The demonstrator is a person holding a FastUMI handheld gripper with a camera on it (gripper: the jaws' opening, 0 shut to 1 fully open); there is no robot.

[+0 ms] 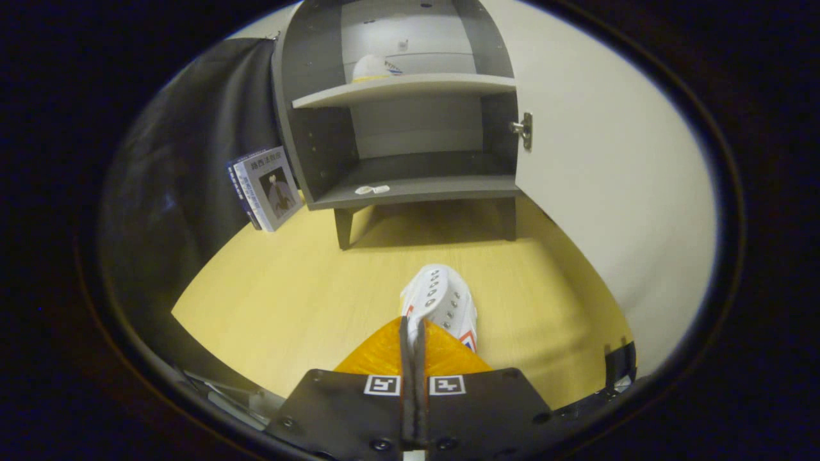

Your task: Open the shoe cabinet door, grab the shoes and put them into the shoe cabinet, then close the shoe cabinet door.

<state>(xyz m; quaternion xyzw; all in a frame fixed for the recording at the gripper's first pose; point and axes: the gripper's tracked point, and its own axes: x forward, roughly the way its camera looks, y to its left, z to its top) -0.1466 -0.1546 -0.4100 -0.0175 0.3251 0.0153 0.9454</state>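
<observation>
Between the claw [414, 333] (clamped), shoe [441, 301]

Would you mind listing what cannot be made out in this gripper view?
- White lace-up sneaker: its heel end is hidden behind the gripper fingers, which look pressed together on it.
- White shoe on the upper shelf of the grey shoe cabinet: the shelf edge hides its lower part.
- Small white items on the lower shelf: too small to identify.
</observation>
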